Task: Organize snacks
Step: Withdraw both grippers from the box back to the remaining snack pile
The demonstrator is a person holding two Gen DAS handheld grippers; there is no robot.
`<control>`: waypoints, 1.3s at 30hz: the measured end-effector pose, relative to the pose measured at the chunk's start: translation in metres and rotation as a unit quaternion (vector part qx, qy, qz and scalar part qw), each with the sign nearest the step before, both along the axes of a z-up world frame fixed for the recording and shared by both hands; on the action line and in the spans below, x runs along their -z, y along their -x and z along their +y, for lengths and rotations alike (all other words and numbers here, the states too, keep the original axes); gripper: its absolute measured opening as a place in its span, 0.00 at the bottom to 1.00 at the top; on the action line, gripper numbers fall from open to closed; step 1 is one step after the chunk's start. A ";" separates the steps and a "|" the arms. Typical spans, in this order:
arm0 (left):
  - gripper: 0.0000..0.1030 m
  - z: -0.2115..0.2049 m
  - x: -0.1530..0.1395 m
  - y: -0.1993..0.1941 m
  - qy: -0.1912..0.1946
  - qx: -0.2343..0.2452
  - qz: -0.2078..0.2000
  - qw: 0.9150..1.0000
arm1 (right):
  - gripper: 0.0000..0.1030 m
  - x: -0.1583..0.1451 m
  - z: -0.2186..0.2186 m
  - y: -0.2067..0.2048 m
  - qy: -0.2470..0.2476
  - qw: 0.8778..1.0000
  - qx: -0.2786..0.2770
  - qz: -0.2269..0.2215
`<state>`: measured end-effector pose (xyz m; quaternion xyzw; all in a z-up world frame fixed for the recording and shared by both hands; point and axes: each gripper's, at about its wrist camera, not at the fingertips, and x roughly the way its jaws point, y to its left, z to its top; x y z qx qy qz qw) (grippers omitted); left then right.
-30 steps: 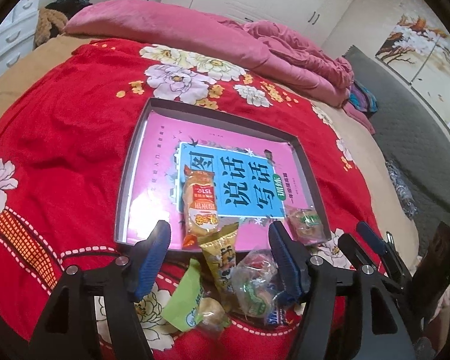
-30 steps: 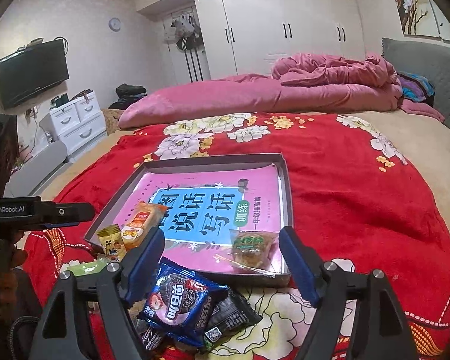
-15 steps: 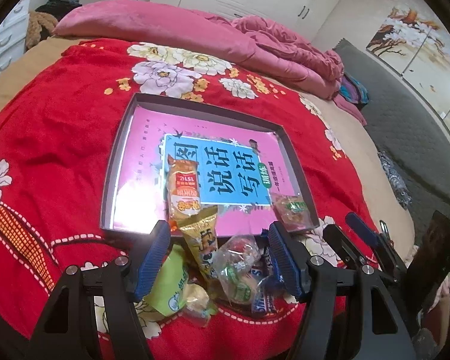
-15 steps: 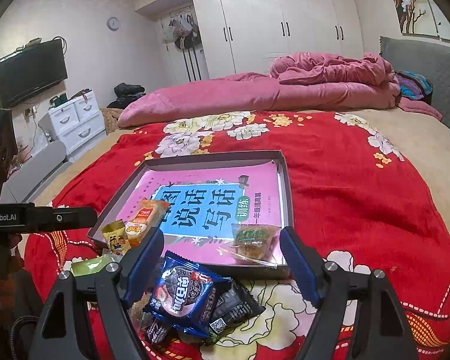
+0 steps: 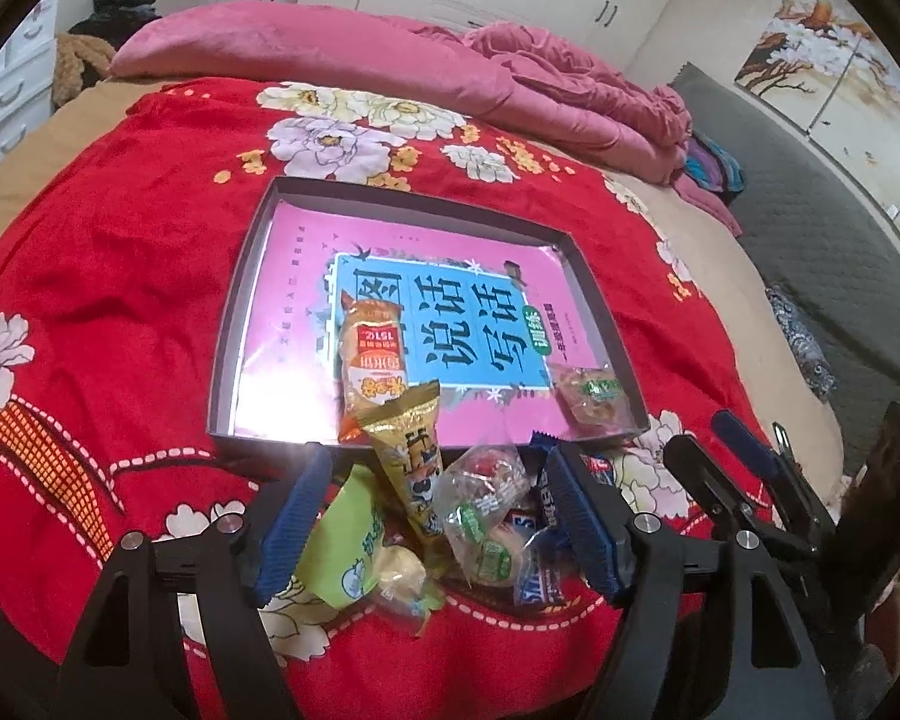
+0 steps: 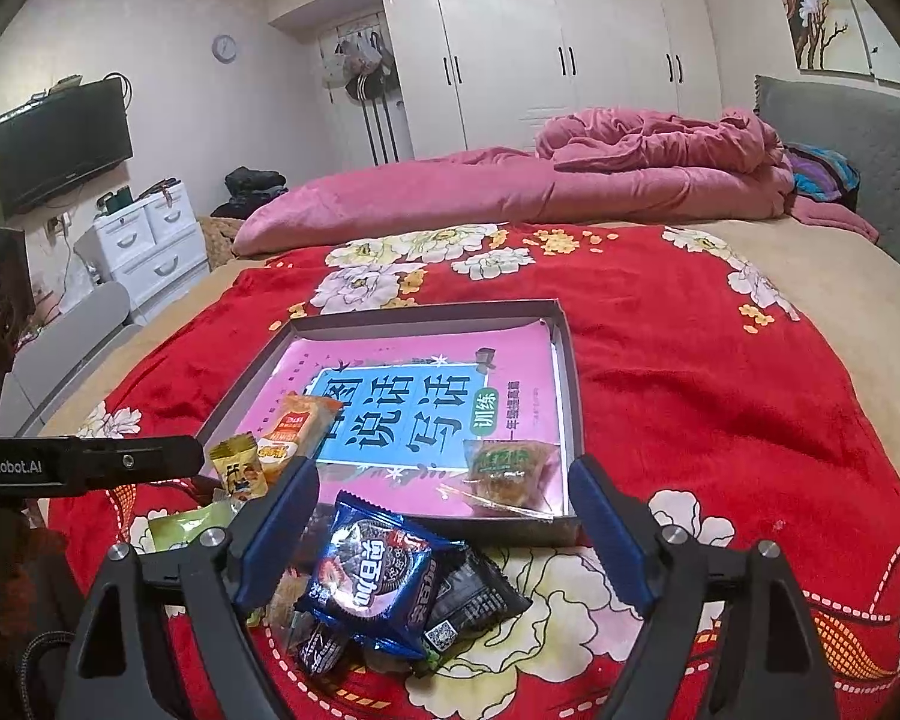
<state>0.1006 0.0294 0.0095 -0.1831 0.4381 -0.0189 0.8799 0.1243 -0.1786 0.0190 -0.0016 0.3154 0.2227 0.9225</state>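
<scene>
Both tongs gape wide and grip nothing, their jaws having just been opening: the left gripper [image 5: 435,516] and right gripper [image 6: 444,519] hover over a snack pile [image 6: 384,588] on the red blanket [image 6: 720,372]. Beyond lies the shallow box [image 5: 252,276], holding an orange packet [image 5: 369,360] and a clear-wrapped pastry [image 5: 591,399].

Left gripper [image 5: 435,513] and right gripper [image 6: 444,519], lower frame: jaws just opening wider, pads gripping nothing.
</scene>
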 end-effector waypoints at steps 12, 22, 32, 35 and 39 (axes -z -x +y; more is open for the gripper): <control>0.74 -0.014 0.010 0.010 0.000 0.021 0.014 1.000 | 0.83 0.003 0.003 0.008 0.013 1.000 -0.003 0.006; 0.74 -0.019 0.011 0.014 0.011 0.030 0.017 0.999 | 0.83 0.005 0.002 0.012 0.021 1.000 -0.001 0.010; 0.74 -0.017 0.017 0.016 0.016 0.024 0.023 0.999 | 0.83 0.007 0.002 0.018 0.027 0.999 -0.004 0.020; 0.74 -0.017 0.018 0.017 0.018 0.024 0.024 0.999 | 0.83 0.009 0.005 0.021 0.031 0.999 -0.008 0.024; 0.73 -0.018 0.019 0.017 0.020 0.029 0.024 0.999 | 0.83 0.012 0.011 0.023 0.040 0.999 -0.017 0.030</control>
